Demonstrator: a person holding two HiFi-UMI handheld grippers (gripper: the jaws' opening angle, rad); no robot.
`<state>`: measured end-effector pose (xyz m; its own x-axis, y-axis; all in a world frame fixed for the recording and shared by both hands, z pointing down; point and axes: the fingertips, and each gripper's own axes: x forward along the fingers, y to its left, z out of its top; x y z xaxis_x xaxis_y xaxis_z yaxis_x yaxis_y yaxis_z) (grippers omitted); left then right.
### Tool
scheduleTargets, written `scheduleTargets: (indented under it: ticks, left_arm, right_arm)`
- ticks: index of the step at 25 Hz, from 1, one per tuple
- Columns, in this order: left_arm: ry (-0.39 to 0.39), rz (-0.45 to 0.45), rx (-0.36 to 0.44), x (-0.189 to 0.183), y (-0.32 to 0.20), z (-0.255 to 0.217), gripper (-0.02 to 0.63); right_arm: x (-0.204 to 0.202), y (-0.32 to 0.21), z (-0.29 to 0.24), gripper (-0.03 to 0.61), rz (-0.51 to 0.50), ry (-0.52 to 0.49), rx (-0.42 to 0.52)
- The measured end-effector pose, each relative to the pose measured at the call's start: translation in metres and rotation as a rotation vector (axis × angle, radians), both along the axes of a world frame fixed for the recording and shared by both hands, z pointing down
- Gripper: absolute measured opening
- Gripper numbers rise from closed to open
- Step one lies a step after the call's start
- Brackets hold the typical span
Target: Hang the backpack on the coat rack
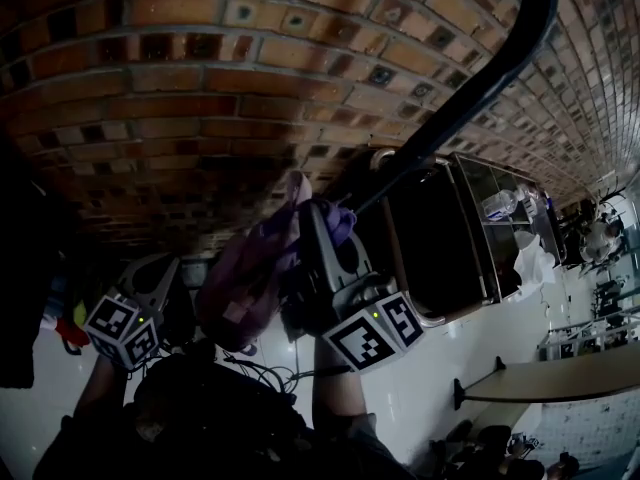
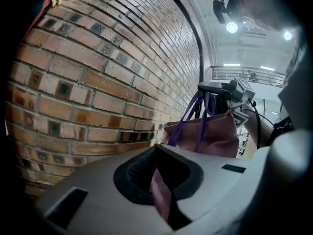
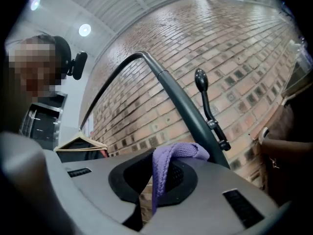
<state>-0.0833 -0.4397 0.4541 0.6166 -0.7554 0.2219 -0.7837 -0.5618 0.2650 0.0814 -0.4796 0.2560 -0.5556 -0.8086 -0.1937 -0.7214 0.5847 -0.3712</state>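
Two grips holding: right gripper [image 3: 155,182] pinching purple woven strap [image 3: 168,160], left gripper [image 2: 161,192] clamping mauve fabric backpack [image 2: 210,136] | backpack hanging just beside dark curved coat-rack pole [image 3: 180,101] | risk: strap missing black hook [image 3: 201,80], slipping.
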Motion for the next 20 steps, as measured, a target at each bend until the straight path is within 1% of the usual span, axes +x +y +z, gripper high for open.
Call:
scheduleTargets:
  ticks: [3,5,7,10,14,20]
  left_arm:
    - [-0.002,-0.005,-0.007,-0.004,-0.005,0.001,0.021]
    - [-0.004,-0.009,-0.014,-0.009,-0.007,0.004,0.021]
    - [-0.004,-0.015,-0.017,-0.012,-0.009,0.006,0.021]
    - [0.002,-0.017,-0.024,-0.012,-0.009,0.010,0.021]
    - [0.007,-0.001,-0.031,-0.005,-0.008,0.011,0.021]
    - [0.008,-0.003,-0.039,0.000,0.006,0.017,0.021]
  right_arm:
    - [0.010,0.000,0.017,0.028,0.100,-0.014,-0.009]
    - [0.012,-0.001,0.029,0.028,0.127,-0.013,-0.023]
    - [0.013,-0.001,0.040,0.028,0.134,-0.007,-0.041]
    - [0.015,0.002,0.052,0.028,0.127,0.001,-0.058]
    - [0.014,0.005,0.059,0.028,0.099,0.034,-0.047]
    - [0.014,0.015,0.088,0.029,0.034,0.160,-0.060]
